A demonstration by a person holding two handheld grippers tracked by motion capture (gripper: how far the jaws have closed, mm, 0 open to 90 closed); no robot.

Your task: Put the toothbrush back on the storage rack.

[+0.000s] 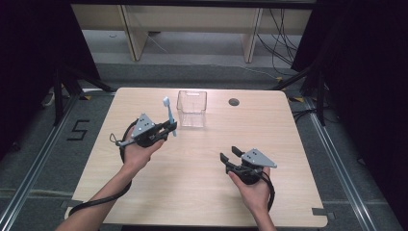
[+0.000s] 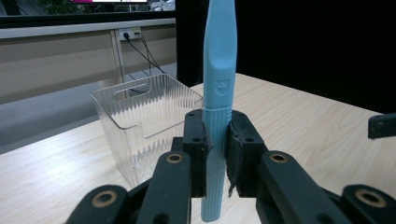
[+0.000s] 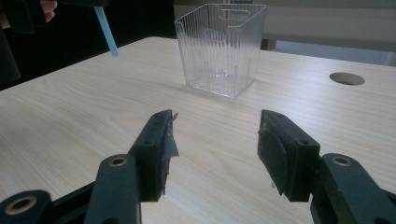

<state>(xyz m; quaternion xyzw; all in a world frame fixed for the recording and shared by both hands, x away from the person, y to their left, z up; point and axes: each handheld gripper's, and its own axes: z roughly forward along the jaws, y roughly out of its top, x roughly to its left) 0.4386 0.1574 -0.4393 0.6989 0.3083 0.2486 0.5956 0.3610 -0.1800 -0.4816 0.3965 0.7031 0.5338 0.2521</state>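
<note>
Toothbrush (image 2: 218,93) upright, clamped between left gripper (image 2: 217,154) pads, apparently mid-handle.

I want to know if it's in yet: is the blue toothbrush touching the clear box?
Apart. In the left gripper view, the toothbrush stands upright, clamped in the left gripper, with bare table between it and the clear box.

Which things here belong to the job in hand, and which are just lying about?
In the job:
- blue toothbrush, held upright
- left claw, shut on it
- clear plastic bin, standing close by

Lying about:
- right claw, open, nothing between its jaws
- round hole in the table top
- cables on the floor
</note>
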